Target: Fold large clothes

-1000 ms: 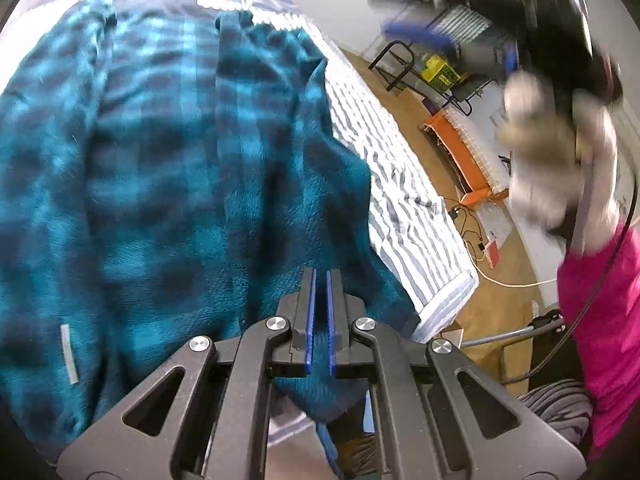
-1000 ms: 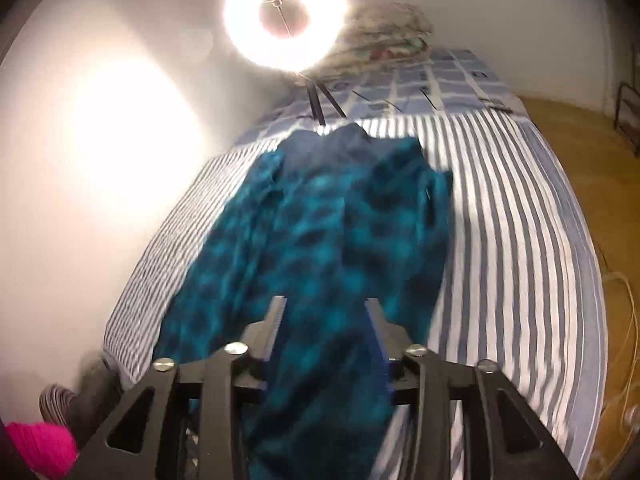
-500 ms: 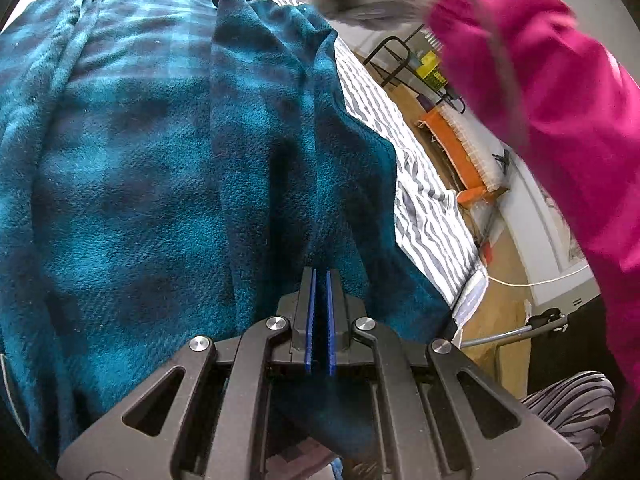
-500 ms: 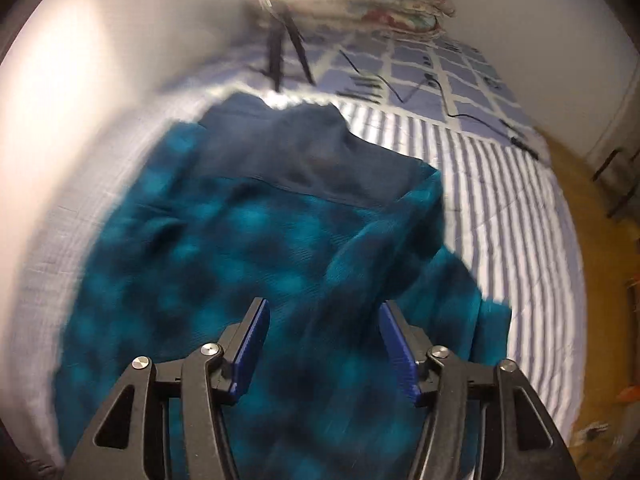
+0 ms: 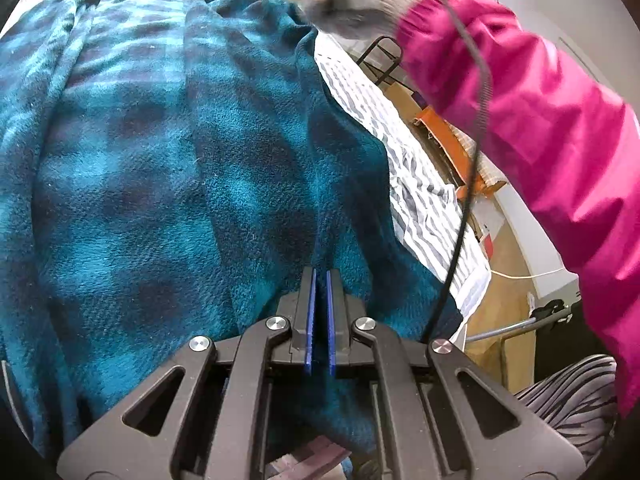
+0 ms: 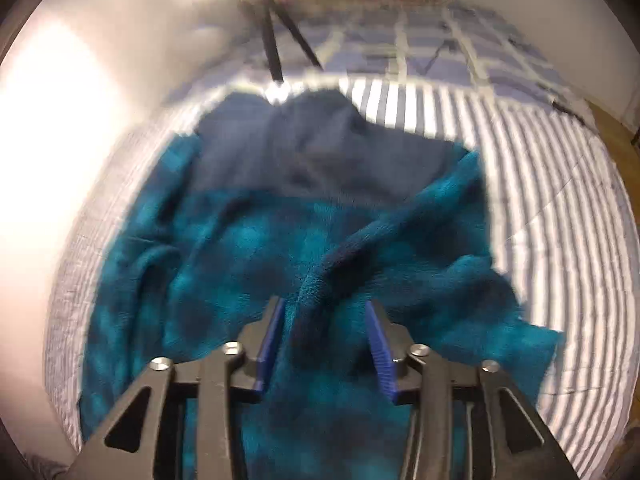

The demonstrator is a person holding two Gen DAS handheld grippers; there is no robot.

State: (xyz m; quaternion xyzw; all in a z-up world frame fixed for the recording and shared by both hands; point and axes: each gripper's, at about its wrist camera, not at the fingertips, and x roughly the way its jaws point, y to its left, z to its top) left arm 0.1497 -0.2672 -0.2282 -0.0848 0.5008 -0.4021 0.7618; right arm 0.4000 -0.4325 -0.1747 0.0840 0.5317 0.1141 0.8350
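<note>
Teal plaid fleece garment lies spread on the striped bed, ahead of and under both sets of fingers. My left gripper: fingers nearly together, pinching a fold of the fleece at its near edge. My right gripper: fingers apart, a raised ridge of fleece between them. Pink sleeve reaches across right of the left fingers.

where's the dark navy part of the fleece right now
In the right wrist view the navy panel lies at the far end of the teal plaid fleece, on the striped bedsheet just below the tripod legs.
</note>
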